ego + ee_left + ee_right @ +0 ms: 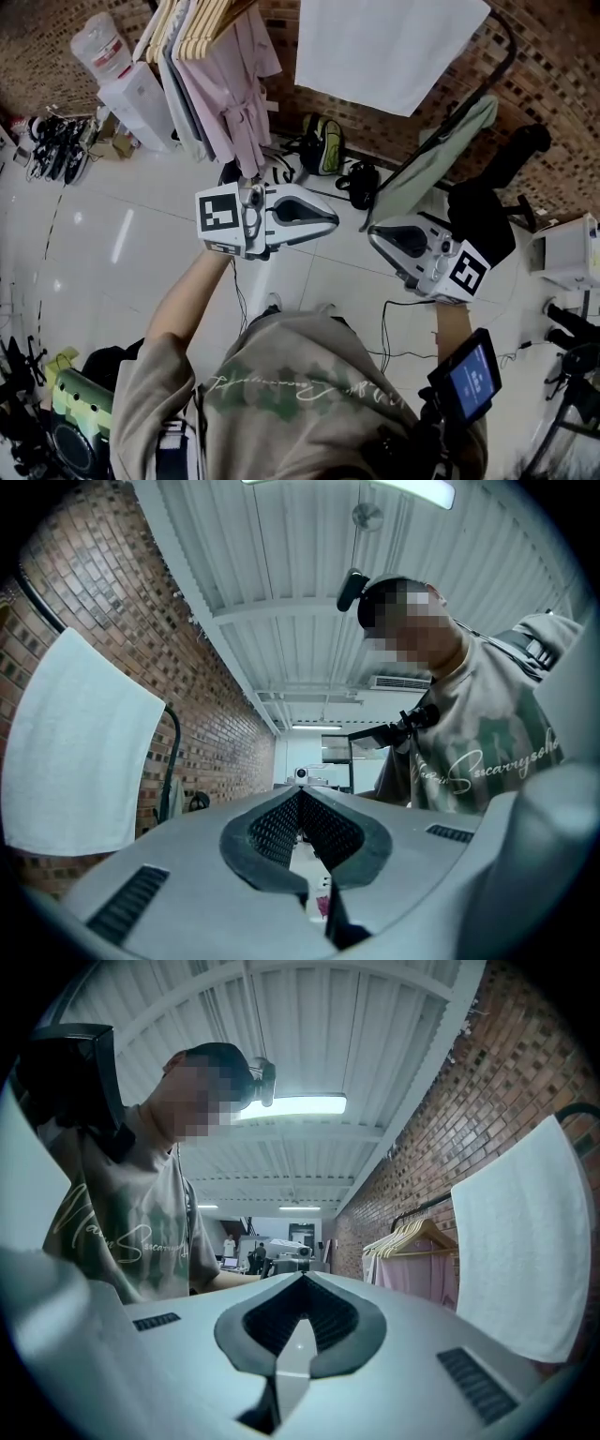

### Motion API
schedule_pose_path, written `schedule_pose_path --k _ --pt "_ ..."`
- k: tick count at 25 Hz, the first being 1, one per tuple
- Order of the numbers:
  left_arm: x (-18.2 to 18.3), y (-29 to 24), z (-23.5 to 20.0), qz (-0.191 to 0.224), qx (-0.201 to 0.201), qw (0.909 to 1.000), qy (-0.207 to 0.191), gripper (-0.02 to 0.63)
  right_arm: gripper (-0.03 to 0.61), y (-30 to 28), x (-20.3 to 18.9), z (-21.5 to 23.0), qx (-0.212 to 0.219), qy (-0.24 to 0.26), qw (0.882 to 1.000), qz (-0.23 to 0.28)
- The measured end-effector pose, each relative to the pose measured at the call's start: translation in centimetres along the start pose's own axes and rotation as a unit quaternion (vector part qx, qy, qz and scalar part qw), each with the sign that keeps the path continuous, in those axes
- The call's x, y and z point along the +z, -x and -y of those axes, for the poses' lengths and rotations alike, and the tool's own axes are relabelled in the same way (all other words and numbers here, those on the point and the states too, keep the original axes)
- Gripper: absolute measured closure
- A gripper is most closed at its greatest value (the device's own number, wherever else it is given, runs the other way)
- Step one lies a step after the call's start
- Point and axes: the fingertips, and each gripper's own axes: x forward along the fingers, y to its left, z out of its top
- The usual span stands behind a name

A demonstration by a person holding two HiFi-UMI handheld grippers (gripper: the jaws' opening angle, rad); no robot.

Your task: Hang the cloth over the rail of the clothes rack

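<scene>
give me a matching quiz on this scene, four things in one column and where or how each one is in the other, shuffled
Things:
1. white rectangular cloth
2. pale pink garments
3. left gripper
4. white water dispenser with a bottle on top

Place or state:
A. on wooden hangers
B. jaws shut, nothing between them
C. draped over the black rail
D. standing at the head view's upper left

Pairs: 1-C, 2-A, 3-B, 4-D
</scene>
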Motion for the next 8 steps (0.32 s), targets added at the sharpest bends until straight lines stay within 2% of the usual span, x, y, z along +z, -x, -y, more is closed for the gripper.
schedule_pose_path --k 8 --pt "0.31 -0.33 0.08 0.005 0.001 1.0000 0.006 0.607 0.572 -0.01 0.05 -0.03 0.003 -0.002 1.000 -0.007"
